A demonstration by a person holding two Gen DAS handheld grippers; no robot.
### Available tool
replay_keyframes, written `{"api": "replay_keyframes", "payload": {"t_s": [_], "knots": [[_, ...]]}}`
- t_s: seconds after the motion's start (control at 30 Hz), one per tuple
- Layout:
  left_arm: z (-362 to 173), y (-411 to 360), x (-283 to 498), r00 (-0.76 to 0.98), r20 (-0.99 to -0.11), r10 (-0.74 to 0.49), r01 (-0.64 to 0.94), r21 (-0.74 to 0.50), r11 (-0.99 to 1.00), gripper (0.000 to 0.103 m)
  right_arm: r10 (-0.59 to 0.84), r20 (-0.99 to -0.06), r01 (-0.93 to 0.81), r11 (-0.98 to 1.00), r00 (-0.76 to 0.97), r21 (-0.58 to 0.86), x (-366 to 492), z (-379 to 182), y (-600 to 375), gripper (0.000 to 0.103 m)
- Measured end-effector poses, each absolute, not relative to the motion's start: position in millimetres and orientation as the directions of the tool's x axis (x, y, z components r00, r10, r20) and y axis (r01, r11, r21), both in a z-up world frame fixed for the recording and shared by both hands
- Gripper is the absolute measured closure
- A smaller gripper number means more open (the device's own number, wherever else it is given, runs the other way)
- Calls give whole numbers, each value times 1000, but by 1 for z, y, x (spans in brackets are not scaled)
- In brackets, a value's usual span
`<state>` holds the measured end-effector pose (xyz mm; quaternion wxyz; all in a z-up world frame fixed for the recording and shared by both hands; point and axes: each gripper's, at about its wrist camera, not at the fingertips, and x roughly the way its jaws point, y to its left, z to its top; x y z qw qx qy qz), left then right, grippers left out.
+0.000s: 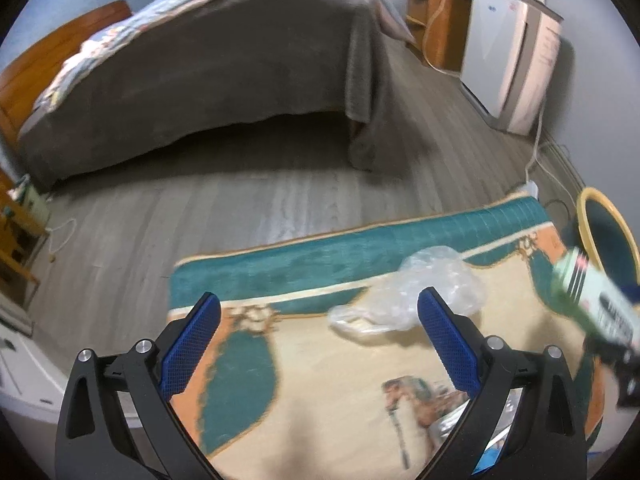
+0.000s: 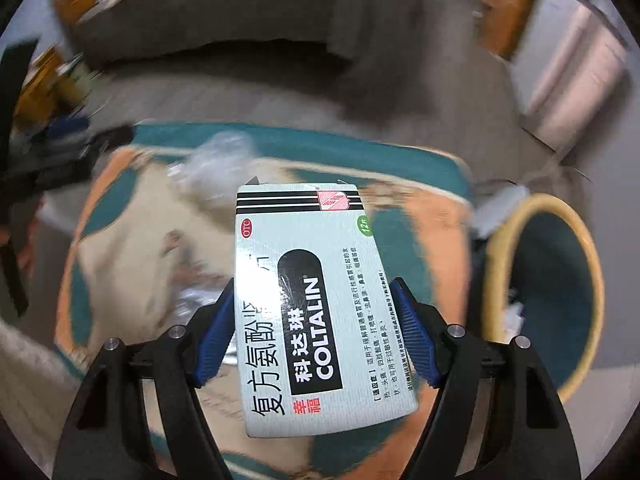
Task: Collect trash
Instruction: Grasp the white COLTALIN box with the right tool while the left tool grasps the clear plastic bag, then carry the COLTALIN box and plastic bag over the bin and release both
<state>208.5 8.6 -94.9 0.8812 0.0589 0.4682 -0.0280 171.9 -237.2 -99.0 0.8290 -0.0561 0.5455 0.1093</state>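
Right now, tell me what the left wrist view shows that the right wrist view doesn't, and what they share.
Left wrist only: the open, empty left gripper and a nightstand beside the bed.
Right wrist only: the readable COLTALIN print on the medicine box and the right gripper clamping its sides.
Both: the box, crumpled clear plastic, the patterned rug, the yellow-rimmed bin.

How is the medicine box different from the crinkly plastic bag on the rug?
The medicine box is stiff, flat-sided and printed; the plastic bag is clear, soft and crumpled. The box is up off the rug, pinched in the right gripper; the bag lies on the rug, untouched, ahead of the open left gripper. Both look like trash, outside the bin.
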Motion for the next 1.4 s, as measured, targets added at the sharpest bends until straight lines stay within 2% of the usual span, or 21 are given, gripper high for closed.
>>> {"api": "replay_keyframes", "payload": {"t_s": [0.17, 0.37, 0.57, 0.6, 0.67, 0.7, 0.77, 0.83, 0.93, 1.13, 1.4], "knots": [[-115, -26, 217, 524, -851, -45, 195, 69, 978, 5, 127, -917, -141, 987, 378, 79, 187, -111, -262, 30], [-143, -62, 222, 473, -877, -85, 321, 82, 943, 5, 81, -932, -178, 984, 354, 17, 198, -128, -262, 30], [-161, -85, 225, 453, -888, -74, 389, 122, 913, 6, 72, -941, -182, 983, 329, 12, 199, -136, -266, 30], [-163, -87, 224, 454, -888, -71, 396, 130, 909, 8, 67, -941, -185, 983, 331, 5, 198, -135, -266, 30], [-169, -89, 222, 443, -894, -62, 418, 145, 897, 21, 57, -940, -182, 983, 336, -5, 196, -134, -269, 30], [-173, -90, 221, 430, -901, -50, 424, 153, 893, 31, 59, -940, -175, 985, 337, -1, 194, -132, -271, 30], [-176, -88, 217, 429, -903, -33, 424, 169, 890, 35, 74, -939, -157, 987, 335, 21, 191, -129, -275, 30], [-175, -87, 213, 429, -903, -27, 421, 174, 890, 47, 86, -937, -146, 989, 340, 38, 187, -125, -277, 30], [-166, -83, 207, 427, -903, -44, 401, 146, 904, 59, 82, -932, -148, 988, 354, 30, 180, -118, -277, 30], [-139, -81, 186, 466, -881, -78, 377, 119, 918, 64, 73, -922, -153, 988, 380, 15, 163, -107, -275, 30], [-99, -94, 149, 527, -840, -131, 396, 106, 912, 64, 36, -898, -161, 986, 438, -40, 144, -91, -268, 30]]}}
